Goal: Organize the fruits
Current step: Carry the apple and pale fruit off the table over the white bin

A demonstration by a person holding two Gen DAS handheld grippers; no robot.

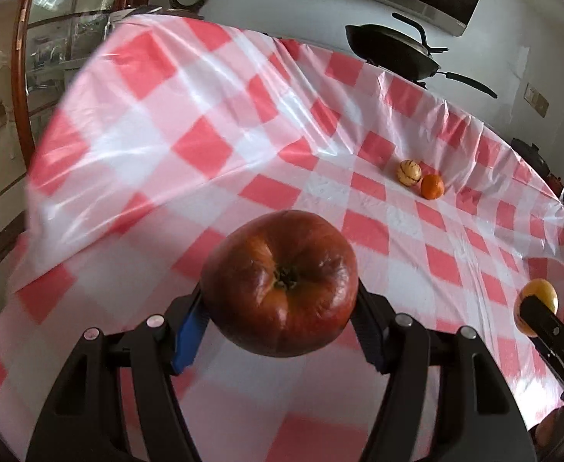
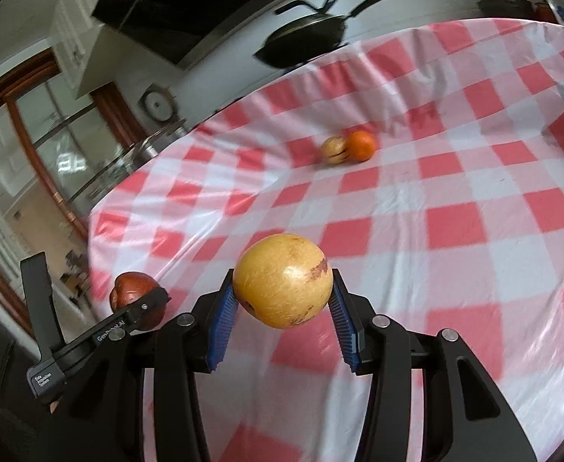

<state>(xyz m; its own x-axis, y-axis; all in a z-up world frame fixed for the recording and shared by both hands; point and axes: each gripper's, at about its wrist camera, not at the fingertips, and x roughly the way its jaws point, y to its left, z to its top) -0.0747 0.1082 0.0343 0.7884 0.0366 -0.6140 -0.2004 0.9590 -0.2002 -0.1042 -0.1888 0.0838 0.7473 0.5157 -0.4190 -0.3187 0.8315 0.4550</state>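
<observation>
My left gripper (image 1: 280, 308) is shut on a dark red apple (image 1: 280, 283), stem end toward the camera, held above the checked tablecloth. My right gripper (image 2: 282, 300) is shut on a yellow pear-like fruit (image 2: 282, 279), also held above the cloth. Each gripper shows in the other's view: the right one with its yellow fruit (image 1: 536, 304) at the right edge, the left one with the red apple (image 2: 135, 298) at the lower left. A striped yellow fruit (image 1: 409, 172) and an orange (image 1: 432, 186) lie touching on the cloth farther away; they also show in the right wrist view, the striped fruit (image 2: 333, 149) and the orange (image 2: 362, 145).
A red-and-white checked plastic cloth (image 1: 243, 154) covers the round table. A black pan (image 1: 393, 52) with a lid sits beyond the far edge, under a range hood (image 2: 205, 4). A glass door with a wooden frame (image 1: 20, 77) stands to the left.
</observation>
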